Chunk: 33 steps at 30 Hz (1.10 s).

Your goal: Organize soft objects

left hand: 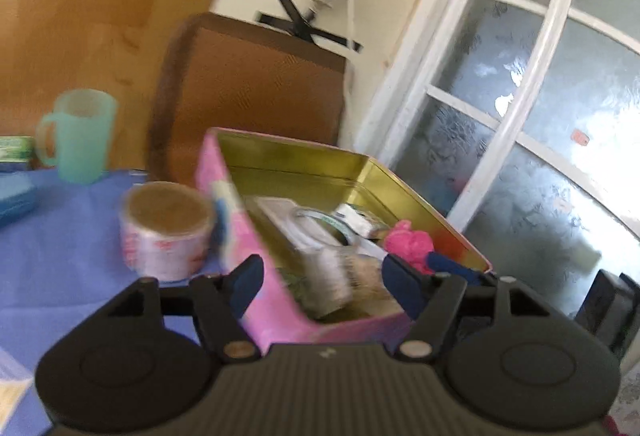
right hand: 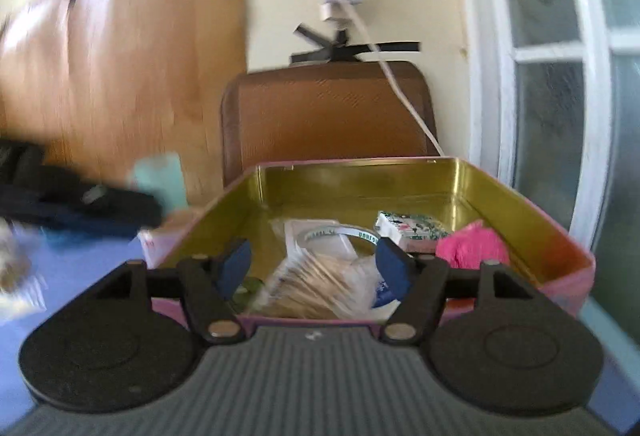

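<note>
Crumpled pink soft wad (right hand: 472,244) sits in right corner of pink tin box with gold inside (right hand: 360,175), beside plastic packets, so sorting looks mostly done. Right gripper (right hand: 314,268) and left gripper (left hand: 322,284) both spread wide, holding nothing, near box edge on blue tablecloth (left hand: 60,236).

Tape roll (left hand: 166,230) left of tin (left hand: 360,171); cup (left hand: 82,133) behind.
</note>
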Each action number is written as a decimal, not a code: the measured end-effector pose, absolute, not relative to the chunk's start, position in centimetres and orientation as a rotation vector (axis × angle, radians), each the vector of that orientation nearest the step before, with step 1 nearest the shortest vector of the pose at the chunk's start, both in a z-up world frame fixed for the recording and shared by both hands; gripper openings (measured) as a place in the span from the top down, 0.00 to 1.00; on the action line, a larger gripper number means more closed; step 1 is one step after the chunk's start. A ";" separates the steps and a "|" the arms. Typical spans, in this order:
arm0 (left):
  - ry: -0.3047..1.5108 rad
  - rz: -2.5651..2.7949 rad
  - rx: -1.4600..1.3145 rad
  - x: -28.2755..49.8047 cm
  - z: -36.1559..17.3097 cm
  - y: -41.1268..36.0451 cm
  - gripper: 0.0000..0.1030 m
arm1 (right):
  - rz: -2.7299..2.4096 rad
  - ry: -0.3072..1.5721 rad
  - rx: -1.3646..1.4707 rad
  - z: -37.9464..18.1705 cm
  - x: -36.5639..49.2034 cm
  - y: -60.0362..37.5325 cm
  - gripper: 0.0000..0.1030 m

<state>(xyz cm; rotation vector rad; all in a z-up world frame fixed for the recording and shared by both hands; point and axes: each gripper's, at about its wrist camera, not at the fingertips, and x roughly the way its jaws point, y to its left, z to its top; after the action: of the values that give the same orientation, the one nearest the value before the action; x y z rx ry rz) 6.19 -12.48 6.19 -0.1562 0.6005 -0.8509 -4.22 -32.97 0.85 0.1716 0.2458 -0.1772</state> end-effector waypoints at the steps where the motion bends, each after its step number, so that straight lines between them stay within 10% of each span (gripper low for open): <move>1: 0.595 -0.841 -0.163 6.0 6.2 -11.2 0.34 | -0.173 0.231 0.179 1.0 -4.5 -32.8 0.34; 6: 0.588 -0.706 -0.208 4.6 4.8 -2.6 0.33 | -0.018 0.174 0.190 2.9 -4.5 -29.9 0.54; 13: 0.590 -0.430 -0.238 3.9 0.9 8.0 0.33 | 0.297 0.345 0.185 3.5 0.5 -21.7 0.54; 23: 0.569 -0.410 -0.492 5.4 -1.6 13.3 0.29 | 0.244 0.630 0.400 2.8 17.1 -11.4 0.16; 33: 0.578 -0.291 -0.514 5.7 -2.2 14.0 0.28 | -0.040 0.782 0.408 -0.3 25.8 -7.2 0.05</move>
<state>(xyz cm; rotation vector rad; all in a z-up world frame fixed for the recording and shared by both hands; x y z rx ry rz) 5.69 14.03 -2.16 -0.5138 0.5776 -0.2908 25.82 -7.23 -0.32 0.4081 0.7821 -0.0399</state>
